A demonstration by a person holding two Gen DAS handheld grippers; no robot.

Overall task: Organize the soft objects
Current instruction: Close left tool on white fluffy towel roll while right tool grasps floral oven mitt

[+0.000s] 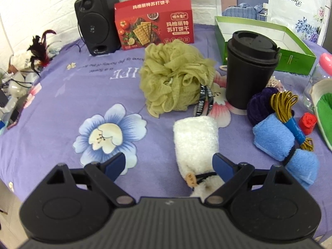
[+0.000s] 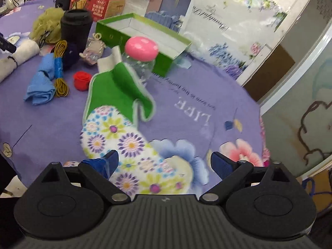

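Observation:
A rolled white towel (image 1: 196, 143) tied with a black band lies on the purple cloth, under the right finger of my open left gripper (image 1: 169, 166); it also shows in the right wrist view (image 2: 18, 56). An olive bath pouf (image 1: 174, 76) sits behind it. A blue towel (image 1: 274, 139) with a gold cord (image 1: 283, 105) lies to the right, beside a dark purple velvet piece (image 1: 259, 105). My right gripper (image 2: 164, 164) is open over a floral and green oven mitt (image 2: 116, 114), which lies flat between its fingers.
A black lidded cup (image 1: 249, 70), an open green box (image 1: 290, 47), a red cracker box (image 1: 155, 20) and a black speaker (image 1: 96, 20) stand at the back. A clear jar with a pink lid (image 2: 141, 49) and a small red rose (image 2: 82, 81) are near the mitt.

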